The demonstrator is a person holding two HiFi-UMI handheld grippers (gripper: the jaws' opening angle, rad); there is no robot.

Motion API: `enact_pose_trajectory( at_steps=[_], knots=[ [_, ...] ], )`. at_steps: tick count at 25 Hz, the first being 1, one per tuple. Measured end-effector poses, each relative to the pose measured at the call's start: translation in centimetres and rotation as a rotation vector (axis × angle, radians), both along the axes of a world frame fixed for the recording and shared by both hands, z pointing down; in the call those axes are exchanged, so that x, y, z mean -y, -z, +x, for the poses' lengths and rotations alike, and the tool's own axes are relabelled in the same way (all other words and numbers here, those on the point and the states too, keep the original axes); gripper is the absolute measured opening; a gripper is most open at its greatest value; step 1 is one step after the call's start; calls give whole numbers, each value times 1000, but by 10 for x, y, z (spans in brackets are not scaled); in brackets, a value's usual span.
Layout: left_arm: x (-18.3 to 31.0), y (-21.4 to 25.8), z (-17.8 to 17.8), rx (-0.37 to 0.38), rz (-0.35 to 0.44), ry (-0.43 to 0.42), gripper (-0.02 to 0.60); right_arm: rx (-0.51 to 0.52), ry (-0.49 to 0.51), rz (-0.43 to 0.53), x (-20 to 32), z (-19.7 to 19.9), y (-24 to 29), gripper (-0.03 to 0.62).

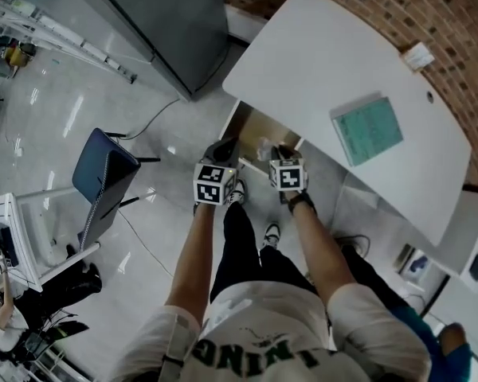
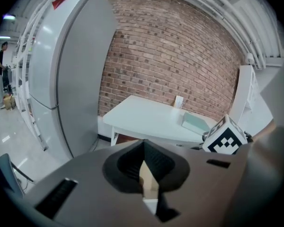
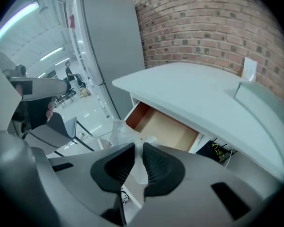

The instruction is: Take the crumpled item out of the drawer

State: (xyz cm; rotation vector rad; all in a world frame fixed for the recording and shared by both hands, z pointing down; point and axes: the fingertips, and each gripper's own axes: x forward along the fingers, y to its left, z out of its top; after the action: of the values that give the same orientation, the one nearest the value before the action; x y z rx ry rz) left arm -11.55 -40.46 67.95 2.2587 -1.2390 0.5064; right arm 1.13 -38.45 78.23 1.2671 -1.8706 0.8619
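Observation:
The drawer (image 3: 166, 129) under the white table (image 3: 194, 93) stands pulled out, and its pale wooden floor shows bare. My right gripper (image 3: 135, 149) is shut on a crumpled clear plastic item (image 3: 120, 132), held in the air in front of the drawer. The head view shows both grippers side by side before the drawer (image 1: 255, 126): left gripper (image 1: 223, 146), right gripper (image 1: 283, 151), with the pale crumpled item (image 1: 263, 146) between them. The left gripper (image 2: 143, 148) has its pads together at the tips and holds nothing.
A green book (image 1: 367, 128) and a small white card (image 1: 417, 55) lie on the table (image 1: 319, 62). A tall grey cabinet (image 1: 163, 22) stands to the left, against a brick wall (image 2: 180, 60). A blue chair (image 1: 103, 173) is behind me on the left.

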Motion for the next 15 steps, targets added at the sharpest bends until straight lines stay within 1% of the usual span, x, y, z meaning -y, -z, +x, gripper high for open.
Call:
enact_pose_trajectory(
  at_steps=[2, 5, 11, 15],
  knots=[
    [-7, 22, 7, -2, 32, 5, 0, 6, -8, 30, -7, 7, 24, 52],
    [-19, 55, 18, -2, 75, 15, -1, 30, -18, 101, -19, 19, 61, 52],
    [-49, 117, 34, -12, 142, 44, 0, 28, -74, 249, -41, 62, 138, 52],
    [-71, 150, 45, 2, 193, 56, 0, 38, -109, 344, -57, 94, 180, 52]
  ],
)
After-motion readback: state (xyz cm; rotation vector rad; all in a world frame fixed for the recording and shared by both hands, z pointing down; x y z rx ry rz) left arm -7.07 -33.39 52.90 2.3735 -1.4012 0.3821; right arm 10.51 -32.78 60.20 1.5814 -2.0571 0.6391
